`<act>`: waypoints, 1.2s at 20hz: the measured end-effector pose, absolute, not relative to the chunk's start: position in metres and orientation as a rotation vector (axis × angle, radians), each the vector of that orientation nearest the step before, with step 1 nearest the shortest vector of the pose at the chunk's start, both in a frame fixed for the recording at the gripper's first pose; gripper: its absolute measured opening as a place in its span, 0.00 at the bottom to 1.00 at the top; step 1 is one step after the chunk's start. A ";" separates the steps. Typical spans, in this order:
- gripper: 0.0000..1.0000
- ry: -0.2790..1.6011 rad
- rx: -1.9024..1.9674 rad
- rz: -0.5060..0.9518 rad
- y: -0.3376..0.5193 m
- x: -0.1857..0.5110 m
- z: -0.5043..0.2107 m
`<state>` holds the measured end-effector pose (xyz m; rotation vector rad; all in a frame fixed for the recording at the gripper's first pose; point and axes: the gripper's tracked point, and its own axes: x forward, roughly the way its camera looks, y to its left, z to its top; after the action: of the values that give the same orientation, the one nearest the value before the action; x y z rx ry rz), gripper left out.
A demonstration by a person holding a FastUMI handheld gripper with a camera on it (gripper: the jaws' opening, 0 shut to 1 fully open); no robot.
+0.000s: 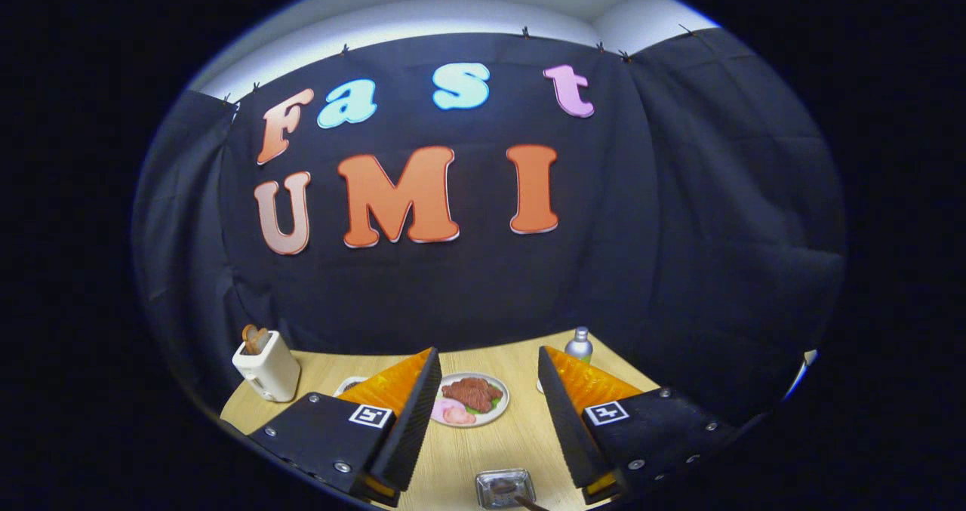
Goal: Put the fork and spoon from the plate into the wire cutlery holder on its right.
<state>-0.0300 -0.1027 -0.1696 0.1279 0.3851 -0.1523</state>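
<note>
Gripper (488, 367) spread apart over bare table (521, 420), plate (472, 399) beyond, perhaps a tray (504, 488) nearest

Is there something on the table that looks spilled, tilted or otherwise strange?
Nothing stands out. The toaster, the plate of food and the bottle stand upright on the table; the open gripper holds nothing.

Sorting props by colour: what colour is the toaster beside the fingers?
Cream-white toaster, seen in the gripper view, left of the open hand-held gripper.
</note>
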 end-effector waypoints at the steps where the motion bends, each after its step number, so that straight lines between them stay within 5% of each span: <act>1: 0.80 0.361 0.133 -0.145 -0.096 -0.027 -0.163; 7: 0.97 0.311 0.129 -0.032 -0.031 -0.022 -0.149; 20: 0.97 0.424 0.113 0.250 0.138 -0.031 -0.178; 24: 0.97 0.612 0.095 0.318 0.178 -0.055 -0.225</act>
<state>-0.0549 0.1779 -0.2246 0.0949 0.6118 0.3178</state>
